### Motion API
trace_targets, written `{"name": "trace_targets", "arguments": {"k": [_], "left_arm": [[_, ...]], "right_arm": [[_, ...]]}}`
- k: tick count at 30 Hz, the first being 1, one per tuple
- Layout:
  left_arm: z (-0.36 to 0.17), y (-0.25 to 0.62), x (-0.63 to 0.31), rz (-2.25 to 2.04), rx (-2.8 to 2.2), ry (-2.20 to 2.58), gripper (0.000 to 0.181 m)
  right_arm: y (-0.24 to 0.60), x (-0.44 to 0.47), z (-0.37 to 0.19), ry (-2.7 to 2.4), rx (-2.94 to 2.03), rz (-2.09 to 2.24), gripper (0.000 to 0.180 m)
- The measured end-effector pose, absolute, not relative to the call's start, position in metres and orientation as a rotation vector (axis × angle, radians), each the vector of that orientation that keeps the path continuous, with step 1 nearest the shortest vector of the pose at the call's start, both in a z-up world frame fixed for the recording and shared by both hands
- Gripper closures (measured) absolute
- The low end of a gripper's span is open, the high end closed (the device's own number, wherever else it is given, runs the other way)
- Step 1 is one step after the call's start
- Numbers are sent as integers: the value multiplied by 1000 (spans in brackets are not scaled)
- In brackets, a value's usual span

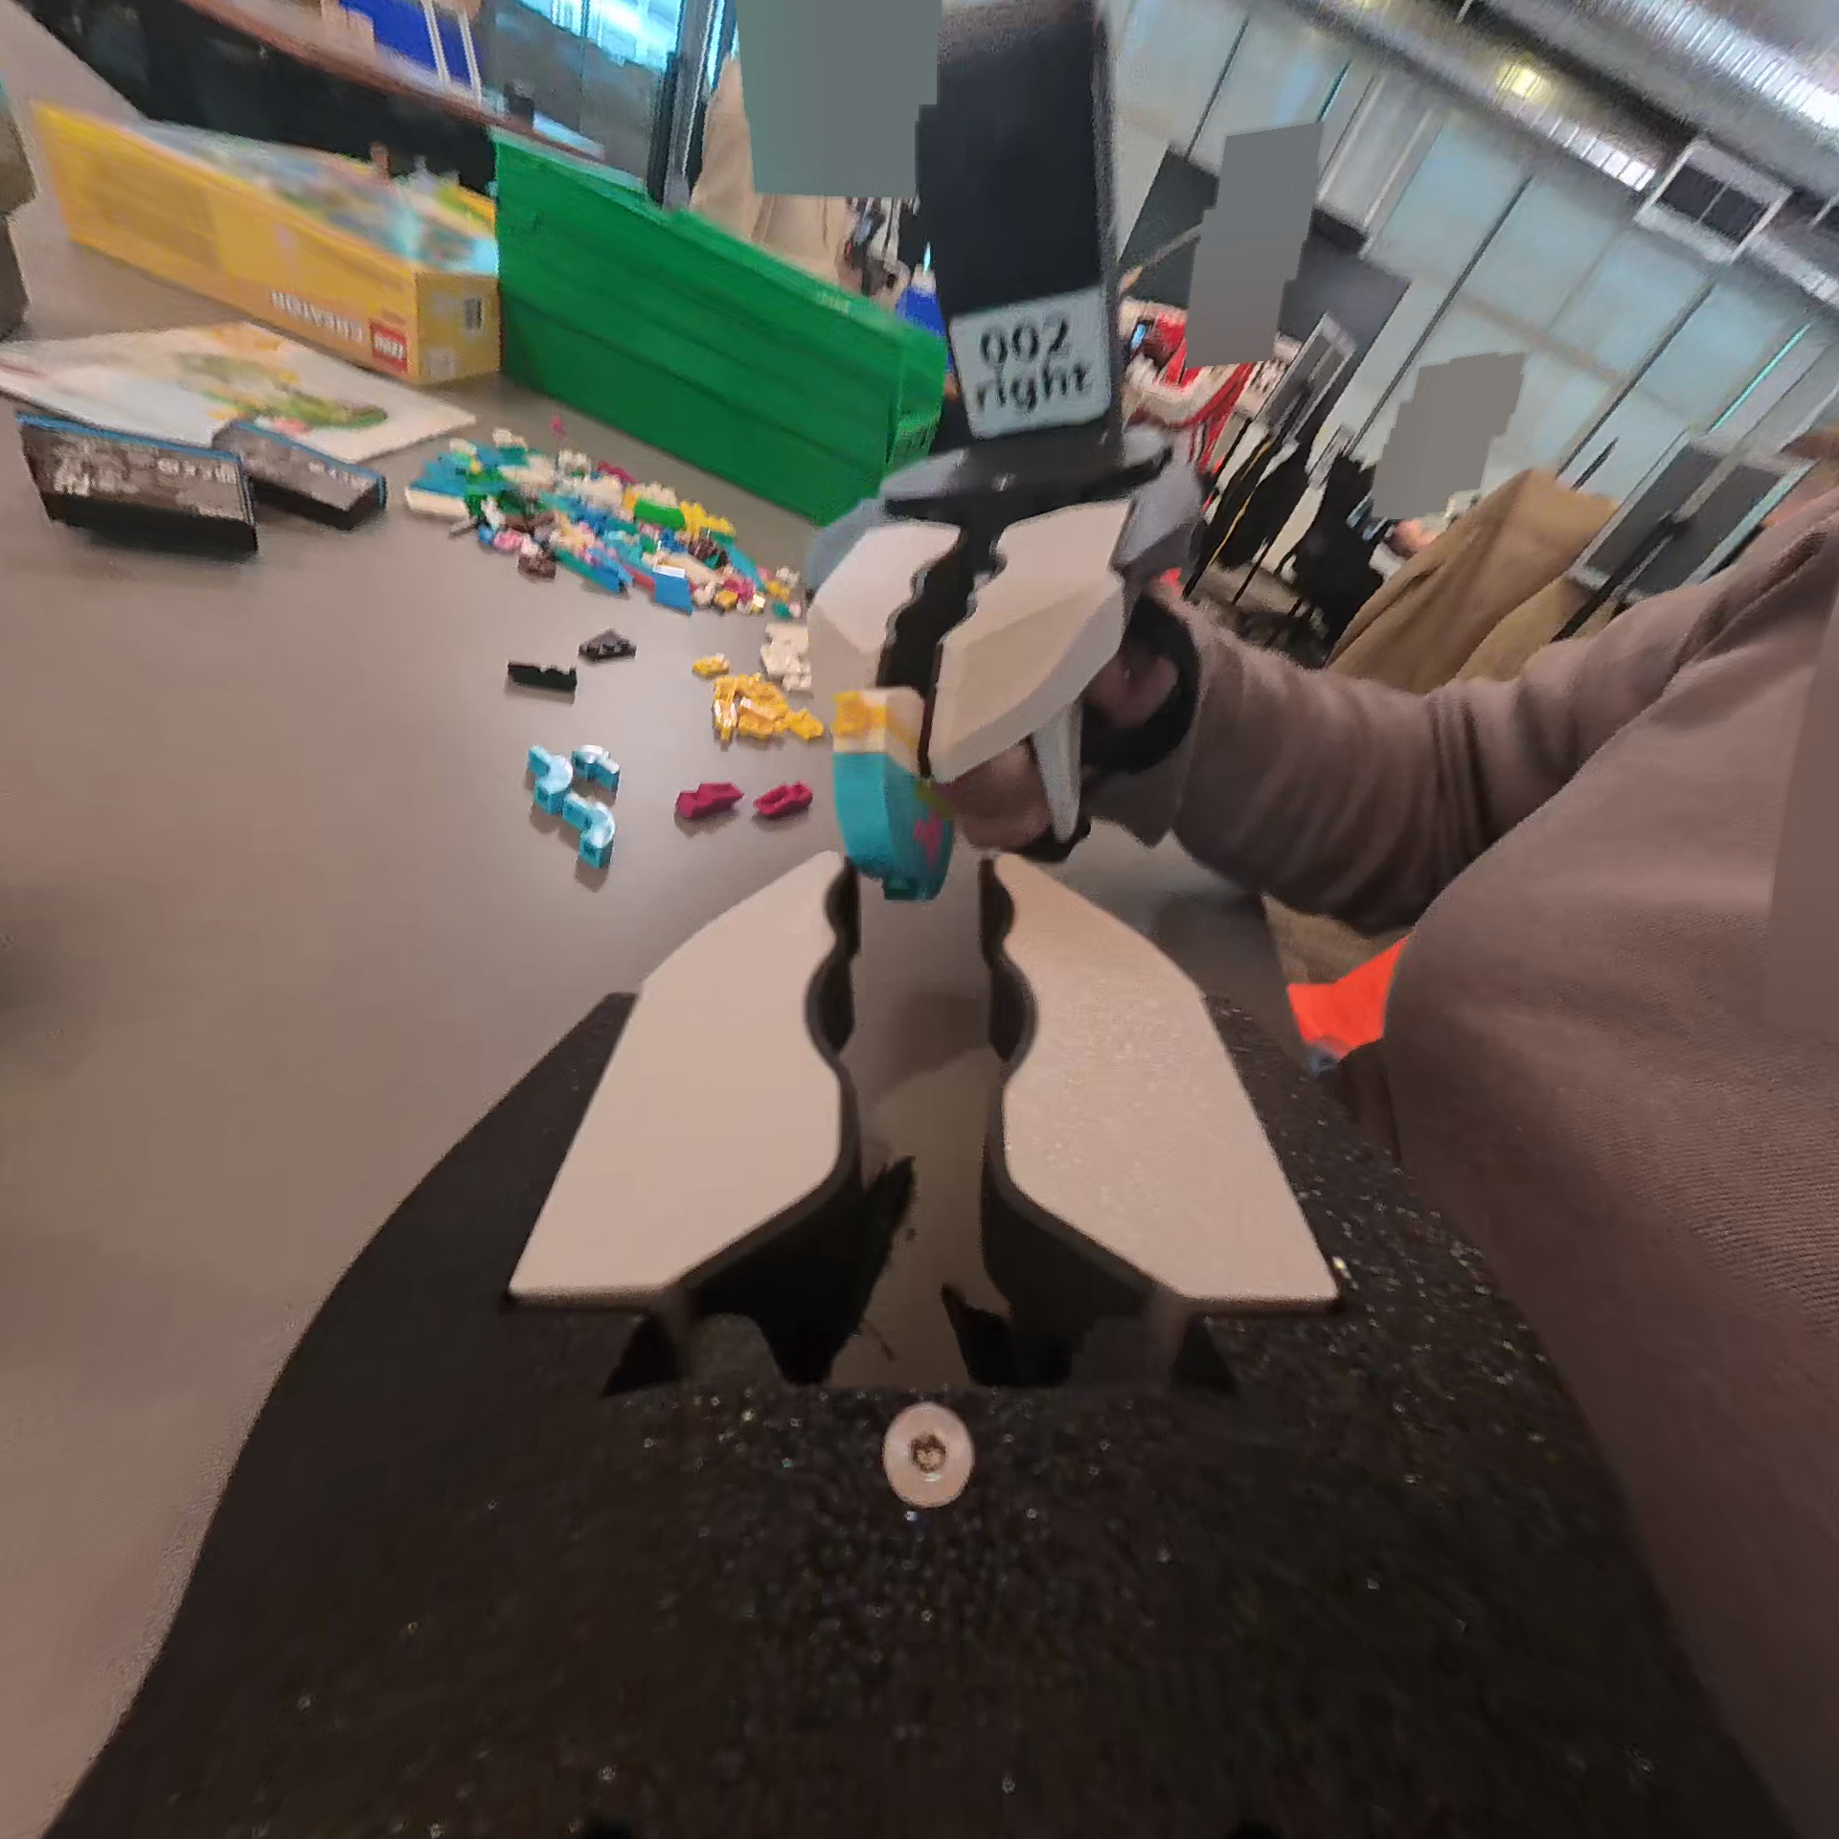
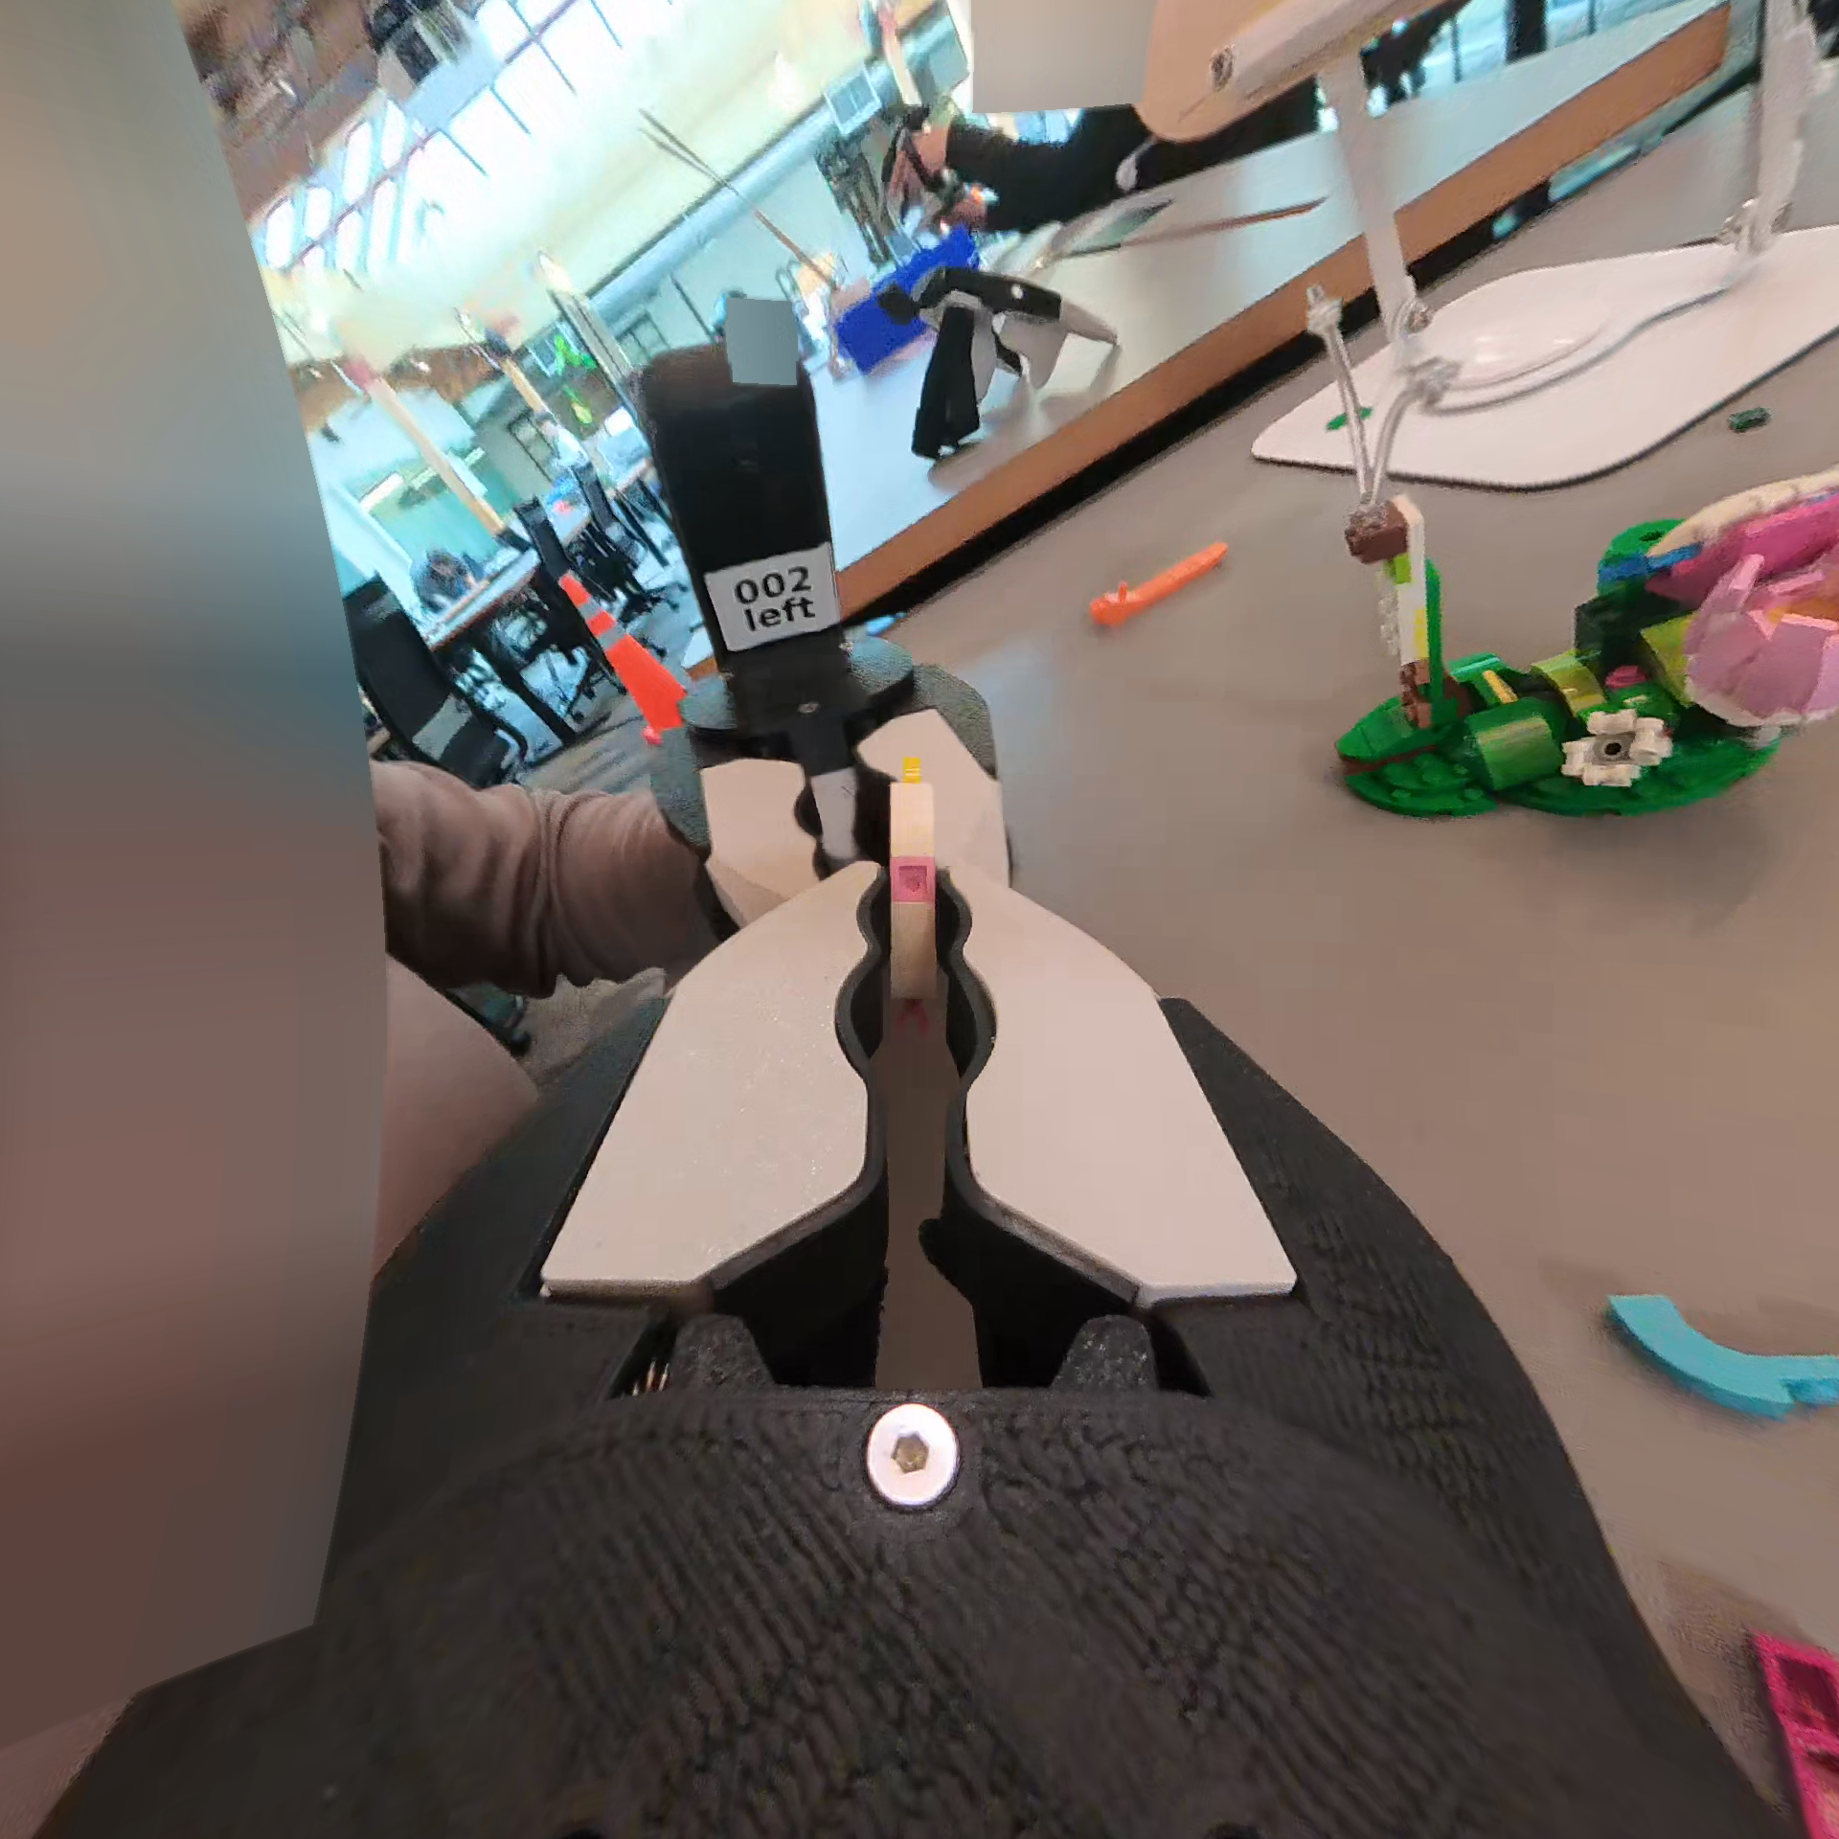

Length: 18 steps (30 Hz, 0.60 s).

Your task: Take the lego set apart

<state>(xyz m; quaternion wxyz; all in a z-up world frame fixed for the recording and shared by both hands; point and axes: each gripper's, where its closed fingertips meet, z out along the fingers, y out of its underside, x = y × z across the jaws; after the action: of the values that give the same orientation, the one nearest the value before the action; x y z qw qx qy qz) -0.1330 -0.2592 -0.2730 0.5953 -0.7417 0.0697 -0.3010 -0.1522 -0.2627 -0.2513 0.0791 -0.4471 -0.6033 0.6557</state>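
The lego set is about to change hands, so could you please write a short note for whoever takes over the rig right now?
Right gripper: shut on a small lego piece (teal, white, yellow, pink), held above the table.
Left gripper: open, empty, its jaws just below that piece.
Done: many loose bricks lie piled near the green bin, with small sorted groups beside them.
Left: split the held piece; the green flower model is still assembled on the table.

Printed writing shows on a white label [image 1: 1032, 376] on the right gripper [image 1: 920, 736], a white label [image 2: 776, 597] on the left gripper [image 2: 876, 826], and a yellow box [image 1: 269, 239].
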Motion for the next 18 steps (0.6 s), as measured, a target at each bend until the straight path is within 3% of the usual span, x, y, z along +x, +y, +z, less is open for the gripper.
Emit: {"name": "trace_targets", "arguments": {"k": [6, 9, 10, 11, 14, 18], "left_arm": [[-271, -263, -132, -828, -1696, 161, 173], [-285, -266, -126, -782, -1806, 246, 173], [-288, -267, -122, -773, -1826, 278, 173], [-289, -268, -118, -766, -1834, 299, 173], [-288, -260, -128, -669, -1813, 220, 168], [-281, -259, -131, -655, -1773, 186, 147]], "right_arm": [[-266, -149, -251, -1810, -1264, 1939, 170], [-273, -145, -259, -1959, -1220, 1835, 151], [-276, -144, -263, -2011, -1209, 1797, 155], [-279, -143, -266, -2049, -1192, 1766, 170], [-273, -151, -265, -1973, -1273, 1762, 173], [-257, -161, -251, -1698, -1422, 1993, 173]]}}
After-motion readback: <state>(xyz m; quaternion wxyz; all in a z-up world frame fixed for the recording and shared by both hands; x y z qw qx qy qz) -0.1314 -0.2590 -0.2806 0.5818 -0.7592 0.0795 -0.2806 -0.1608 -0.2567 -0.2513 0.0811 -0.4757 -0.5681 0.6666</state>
